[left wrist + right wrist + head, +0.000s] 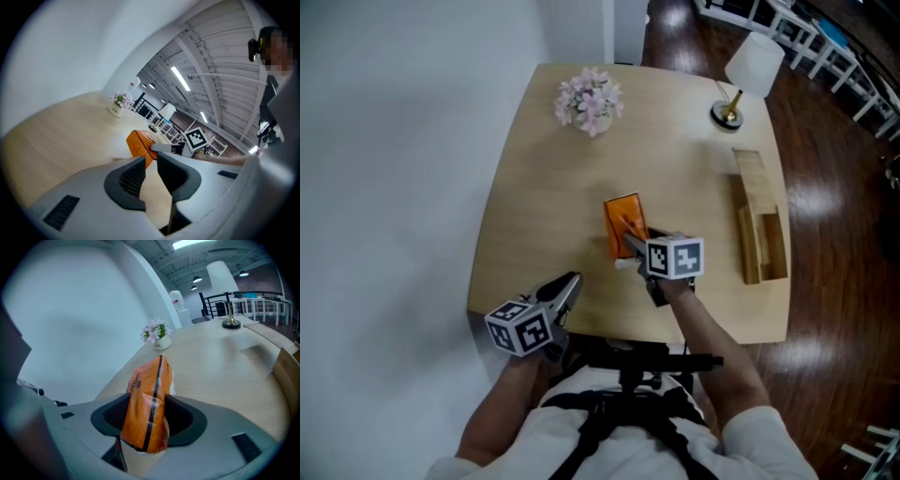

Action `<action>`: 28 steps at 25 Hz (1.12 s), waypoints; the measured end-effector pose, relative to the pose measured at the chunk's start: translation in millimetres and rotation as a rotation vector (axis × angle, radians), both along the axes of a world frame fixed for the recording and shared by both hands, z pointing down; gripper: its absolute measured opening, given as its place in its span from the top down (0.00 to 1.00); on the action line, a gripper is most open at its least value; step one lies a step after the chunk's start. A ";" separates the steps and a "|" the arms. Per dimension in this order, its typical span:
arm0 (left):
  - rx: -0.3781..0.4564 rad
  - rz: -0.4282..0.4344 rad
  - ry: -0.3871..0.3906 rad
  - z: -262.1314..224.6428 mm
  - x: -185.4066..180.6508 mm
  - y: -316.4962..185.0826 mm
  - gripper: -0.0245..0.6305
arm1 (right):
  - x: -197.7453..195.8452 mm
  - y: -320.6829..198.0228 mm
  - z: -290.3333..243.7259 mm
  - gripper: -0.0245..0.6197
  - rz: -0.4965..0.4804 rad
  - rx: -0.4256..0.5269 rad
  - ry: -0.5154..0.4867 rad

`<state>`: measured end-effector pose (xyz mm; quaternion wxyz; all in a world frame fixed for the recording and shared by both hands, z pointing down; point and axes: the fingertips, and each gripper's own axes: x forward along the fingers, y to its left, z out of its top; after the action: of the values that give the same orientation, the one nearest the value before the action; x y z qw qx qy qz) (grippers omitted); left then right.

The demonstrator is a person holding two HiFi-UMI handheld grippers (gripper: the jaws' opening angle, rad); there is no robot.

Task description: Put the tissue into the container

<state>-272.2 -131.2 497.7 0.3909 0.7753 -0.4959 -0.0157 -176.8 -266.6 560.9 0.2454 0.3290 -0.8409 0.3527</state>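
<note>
Left gripper nearest, low at the table's near-left corner: grey plastic shell, dark ribbed pads, jaws a narrow gap apart with nothing in it, only bare tabletop behind. Right gripper pinches the tissue pack between its ribbed pads; the pack stands on edge, crinkly orange film dented where the pads press. A black stripe runs down its narrow side. A dark logo and a line of print run up one face, only seen in the right gripper view, curved away and not readable. Head view shows what the gripper views do not: the pack sits over the middle of the table, well apart from the container; whether its bottom touches the top, cannot tell. The left gripper view catches the pack side-on with the right gripper's jaw tip on it. Each gripper carries a marker cube, white with black square codes, no text. Table is pale wood grain, smooth, rounded corners. Container is a long, narrow open wooden box along the table's right edge, with a lower part at its near end; the right gripper view shows just its corner. Far left of the table is a small white flower pot with pink-white blooms; the tiny dark print on it is not legible. At the far right stands a lamp with a white cone shade and round brass base. Beyond is the dark plank floor.
</note>
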 end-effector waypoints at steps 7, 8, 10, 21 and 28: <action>0.009 0.010 -0.004 -7.9 33.1 -13.4 0.85 | 31.1 -6.7 -13.1 0.62 0.002 0.003 -0.034; 0.009 0.015 -0.007 -8.7 38.0 -14.6 0.85 | 35.2 -7.4 -15.3 0.62 0.003 0.003 -0.042; 0.010 0.022 -0.012 -10.1 47.5 -16.7 0.85 | 43.5 -7.8 -19.4 0.63 0.004 0.004 -0.057; 0.027 0.105 -0.016 -19.8 106.5 -38.1 0.85 | 107.0 -14.9 -41.8 0.64 0.068 0.033 -0.099; 0.037 0.174 -0.008 -22.5 150.0 -53.4 0.85 | 152.7 -18.9 -49.5 0.64 0.125 0.046 -0.115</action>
<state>-122.2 -184.6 475.2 0.3743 0.8226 -0.4278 0.0124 -24.1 -285.5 511.4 0.1667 0.3657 -0.8393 0.3662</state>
